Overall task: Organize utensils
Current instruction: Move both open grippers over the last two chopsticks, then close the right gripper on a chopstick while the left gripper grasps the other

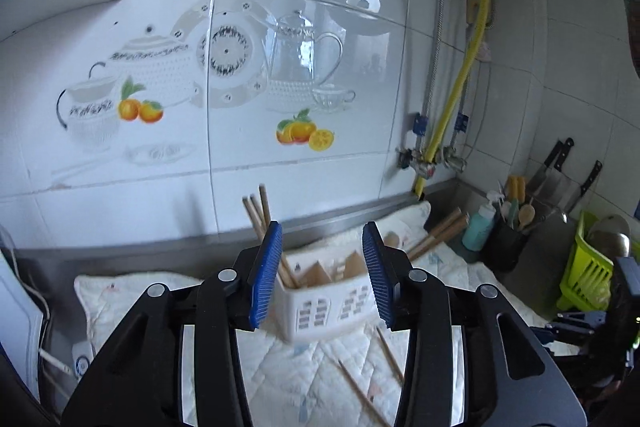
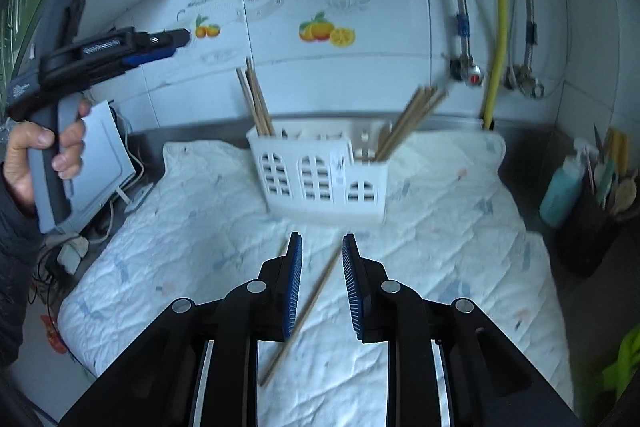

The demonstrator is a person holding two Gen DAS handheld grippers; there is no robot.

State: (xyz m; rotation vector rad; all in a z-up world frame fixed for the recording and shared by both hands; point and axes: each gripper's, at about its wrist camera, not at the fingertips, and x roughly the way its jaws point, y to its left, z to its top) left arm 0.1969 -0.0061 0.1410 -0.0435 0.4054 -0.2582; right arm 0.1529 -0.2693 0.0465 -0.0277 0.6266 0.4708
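Observation:
A white plastic utensil holder stands on a quilted white mat; it also shows in the left wrist view. Chopsticks stand in its left end and its right end. A loose chopstick lies on the mat between the fingers of my right gripper, which is open and empty. My left gripper is open and empty, raised in front of the holder; it also shows at the left of the right wrist view. Two loose chopsticks lie on the mat below it.
A tiled wall with hoses and a yellow pipe is behind. A black pot of utensils, a teal bottle, knives and a green rack stand at the right. A white appliance with cables sits at the left.

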